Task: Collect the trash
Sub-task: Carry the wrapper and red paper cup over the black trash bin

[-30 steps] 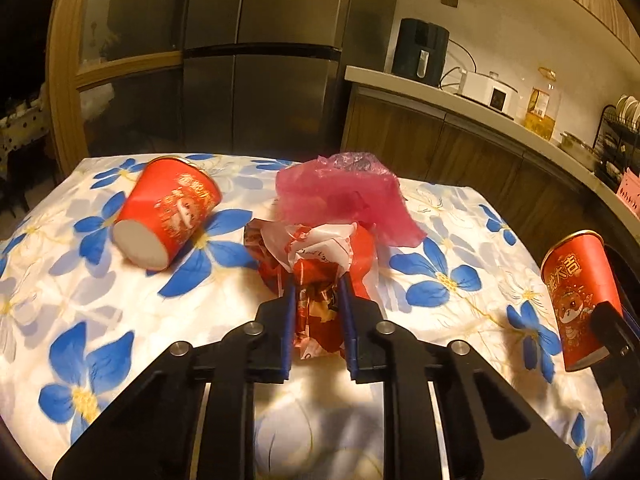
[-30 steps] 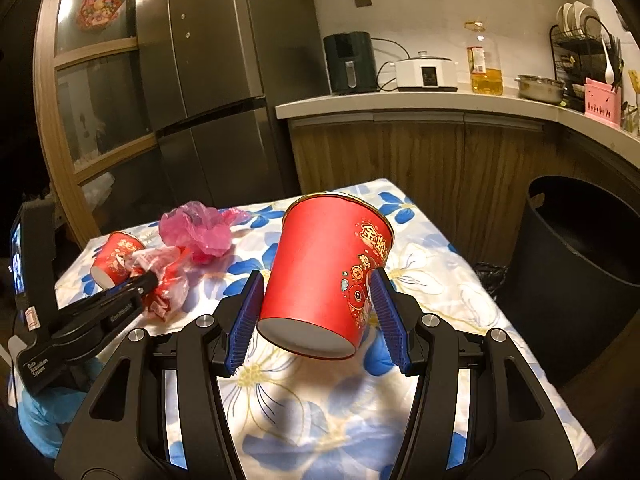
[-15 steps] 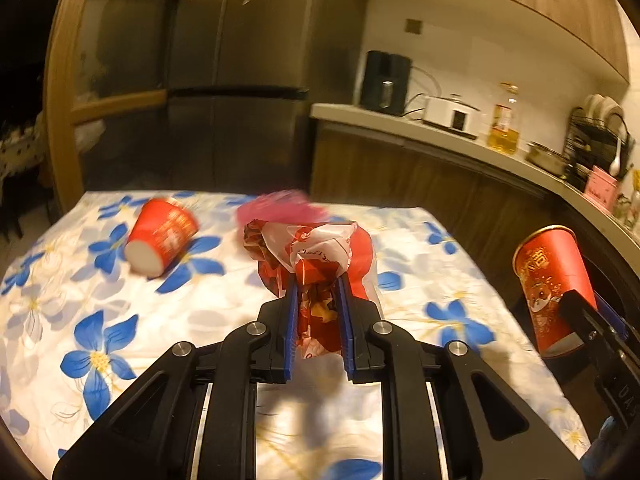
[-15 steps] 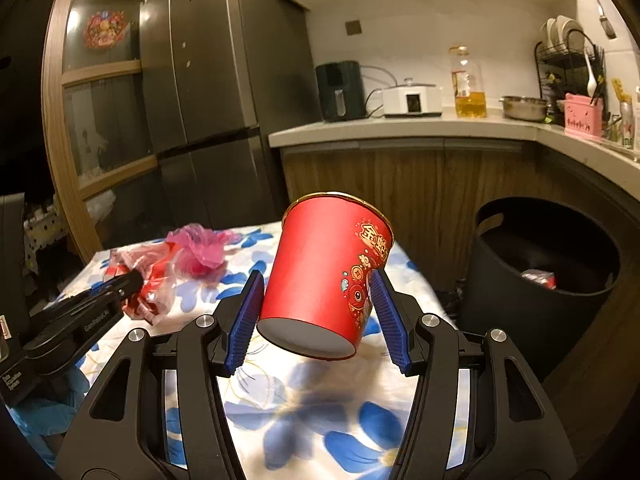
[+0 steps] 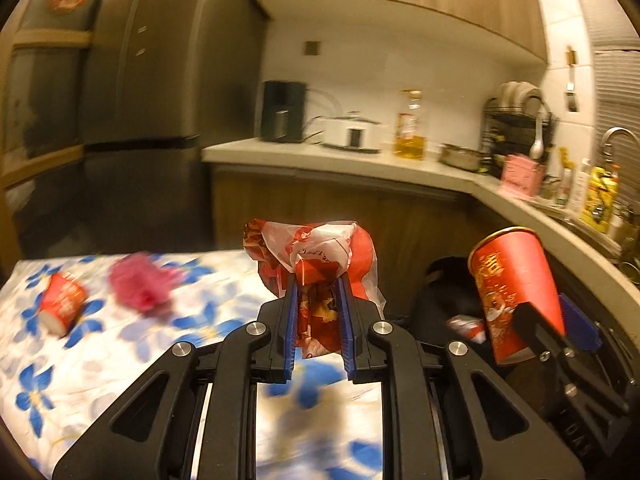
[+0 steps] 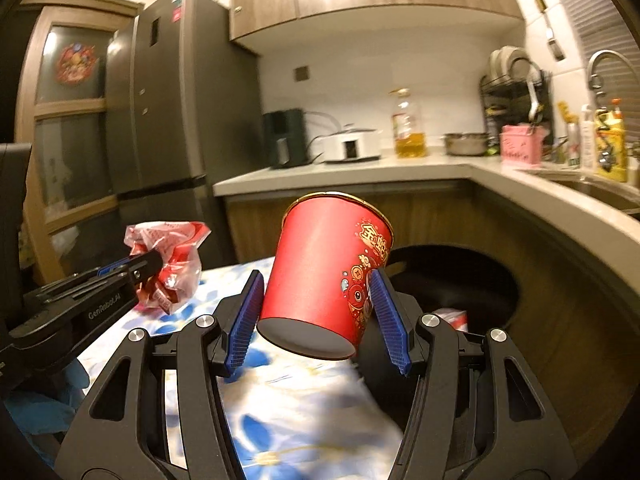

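Red cup [image 6: 330, 268] clamped in right claw [image 6: 316, 320]; wrapper [image 5: 316, 268] pinched in left claw [image 5: 318, 320].

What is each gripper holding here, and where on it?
The left gripper pinches the crumpled red-and-white plastic wrapper at its bunched lower end. The right gripper clamps the red paper cup across its sidewall near the base, cup tilted.
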Action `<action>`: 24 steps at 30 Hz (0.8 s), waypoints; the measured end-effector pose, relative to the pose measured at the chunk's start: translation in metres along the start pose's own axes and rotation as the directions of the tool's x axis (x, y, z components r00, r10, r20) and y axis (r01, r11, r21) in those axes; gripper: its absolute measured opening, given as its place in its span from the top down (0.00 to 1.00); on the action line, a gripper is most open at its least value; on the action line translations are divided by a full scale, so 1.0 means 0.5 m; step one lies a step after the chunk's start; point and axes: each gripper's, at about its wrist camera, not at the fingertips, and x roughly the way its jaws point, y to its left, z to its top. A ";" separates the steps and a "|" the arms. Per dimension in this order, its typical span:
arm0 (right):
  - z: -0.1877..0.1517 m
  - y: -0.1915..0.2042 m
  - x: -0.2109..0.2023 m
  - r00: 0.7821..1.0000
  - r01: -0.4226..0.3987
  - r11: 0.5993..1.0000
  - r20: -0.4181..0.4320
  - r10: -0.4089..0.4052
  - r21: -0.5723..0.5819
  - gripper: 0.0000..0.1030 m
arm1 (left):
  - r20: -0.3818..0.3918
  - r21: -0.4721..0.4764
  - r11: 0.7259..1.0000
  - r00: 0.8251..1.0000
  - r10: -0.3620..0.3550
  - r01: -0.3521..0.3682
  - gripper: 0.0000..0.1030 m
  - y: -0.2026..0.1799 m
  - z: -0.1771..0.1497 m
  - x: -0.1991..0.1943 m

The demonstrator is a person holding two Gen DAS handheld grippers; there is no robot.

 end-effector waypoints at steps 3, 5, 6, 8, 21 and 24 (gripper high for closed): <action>0.015 -0.046 -0.006 0.998 0.046 0.999 0.031 -0.047 0.009 0.47 | 0.009 0.025 0.998 0.999 -0.052 0.052 0.82 -0.058 0.015 0.014; 0.022 -0.075 -0.008 0.996 0.070 0.997 0.047 -0.071 0.025 0.47 | 0.004 0.035 0.995 0.995 -0.096 0.095 0.82 -0.097 0.025 0.030; 0.024 -0.088 -0.009 0.996 0.078 0.996 0.051 -0.080 0.035 0.47 | 0.003 0.037 0.994 0.994 -0.107 0.107 0.82 -0.109 0.026 0.035; 0.030 -0.118 -0.008 0.993 0.096 0.994 0.061 -0.100 0.057 0.47 | 0.004 0.048 0.989 0.990 -0.143 0.143 0.82 -0.143 0.030 0.050; 0.025 -0.210 0.036 0.990 0.132 0.987 0.038 -0.136 0.090 0.47 | -0.034 0.092 0.976 0.980 -0.197 0.200 0.82 -0.249 0.021 0.142; 0.023 -0.220 0.049 0.990 0.135 0.987 0.030 -0.138 0.093 0.47 | -0.044 0.096 0.976 0.980 -0.193 0.197 0.82 -0.255 0.018 0.160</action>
